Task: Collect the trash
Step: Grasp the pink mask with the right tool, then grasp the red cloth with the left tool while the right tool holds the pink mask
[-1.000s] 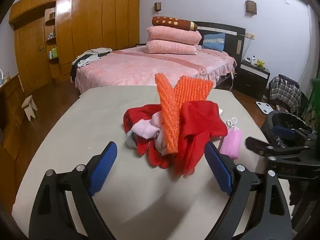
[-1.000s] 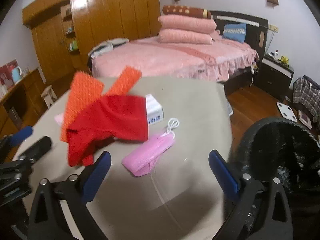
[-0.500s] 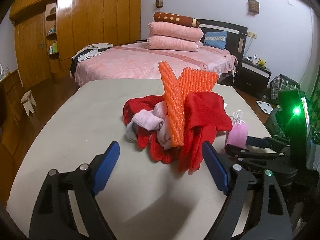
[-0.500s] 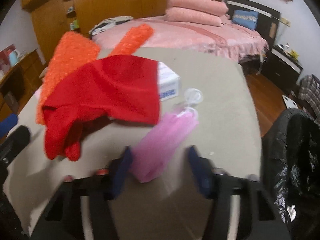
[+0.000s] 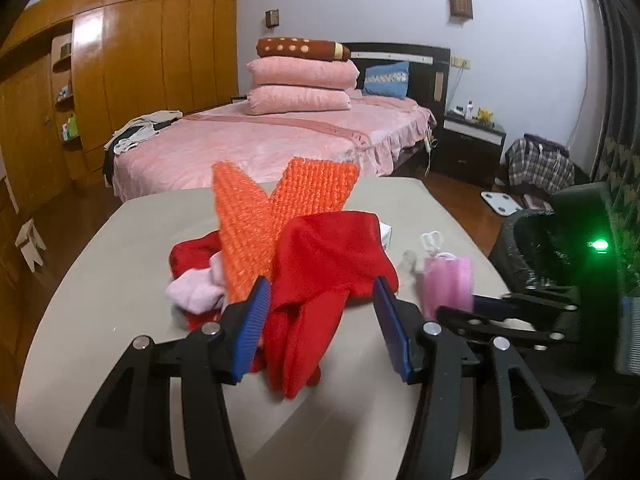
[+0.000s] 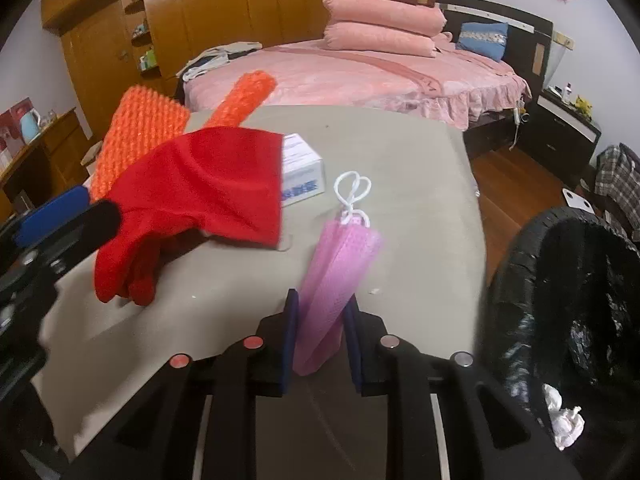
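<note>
So my left fingers (image 5: 320, 320) have moved in on the red glove (image 5: 320, 280) mid-desk and are closing around it, not pinching yet. My right fingers (image 6: 320, 336), wide apart a second ago, are closing on the pink mask (image 6: 336, 276) near the desk's (image 6: 400, 184) right edge, so that's nearly grabbed. The black bin (image 6: 576, 280) sits right past that edge, clear path over.

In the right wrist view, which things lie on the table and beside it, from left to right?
orange mesh → red glove → white box → pink mask, between the closing right gripper jaws → black trash bin
</note>
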A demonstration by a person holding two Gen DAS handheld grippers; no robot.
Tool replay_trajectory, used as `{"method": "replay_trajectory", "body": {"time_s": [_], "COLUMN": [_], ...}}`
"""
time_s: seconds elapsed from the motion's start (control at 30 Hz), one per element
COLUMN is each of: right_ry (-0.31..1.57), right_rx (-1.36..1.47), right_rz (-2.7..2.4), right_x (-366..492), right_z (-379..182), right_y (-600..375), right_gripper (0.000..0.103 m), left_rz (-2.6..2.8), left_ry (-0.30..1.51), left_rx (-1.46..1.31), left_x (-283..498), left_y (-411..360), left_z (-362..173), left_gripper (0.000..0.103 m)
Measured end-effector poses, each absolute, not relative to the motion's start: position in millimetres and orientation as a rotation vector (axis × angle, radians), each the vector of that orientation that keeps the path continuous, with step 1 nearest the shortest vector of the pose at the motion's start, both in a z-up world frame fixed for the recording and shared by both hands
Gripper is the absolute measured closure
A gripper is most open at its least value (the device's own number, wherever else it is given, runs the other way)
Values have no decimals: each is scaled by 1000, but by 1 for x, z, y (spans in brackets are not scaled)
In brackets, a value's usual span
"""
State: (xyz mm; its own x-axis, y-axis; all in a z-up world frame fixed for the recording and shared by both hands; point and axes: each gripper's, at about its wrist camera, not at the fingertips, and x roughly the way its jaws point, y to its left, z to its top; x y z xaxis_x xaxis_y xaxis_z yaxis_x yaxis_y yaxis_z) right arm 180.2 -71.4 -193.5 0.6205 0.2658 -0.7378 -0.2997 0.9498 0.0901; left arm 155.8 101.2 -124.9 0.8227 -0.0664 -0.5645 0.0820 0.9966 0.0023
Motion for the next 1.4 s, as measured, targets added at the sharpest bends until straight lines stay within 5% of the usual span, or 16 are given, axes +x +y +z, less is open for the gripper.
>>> {"method": "replay_trajectory", "body": {"time_s": [0.23,0.37,0.93,1.4], "right_ry": [848,846,856,783], "right_rx": [-15,-14,-20,22], "right_rz": [321,322,329,337], "right_x": [186,187,175,162], "right_z": [-196,-197,-205,-167], "right_y": [-83,-84,-88,-103], "right_gripper": [81,81,81,81], "left_rz": [-68,-95,-139,-147], "left_ry": [649,679,750,655], "left_rx": [28,10,-3,-55], "left_x": [177,175,127,128], "left_y": [101,102,91,92], "left_z": [-139,-143,-162,-117], "left_gripper": [52,91,94,94]}}
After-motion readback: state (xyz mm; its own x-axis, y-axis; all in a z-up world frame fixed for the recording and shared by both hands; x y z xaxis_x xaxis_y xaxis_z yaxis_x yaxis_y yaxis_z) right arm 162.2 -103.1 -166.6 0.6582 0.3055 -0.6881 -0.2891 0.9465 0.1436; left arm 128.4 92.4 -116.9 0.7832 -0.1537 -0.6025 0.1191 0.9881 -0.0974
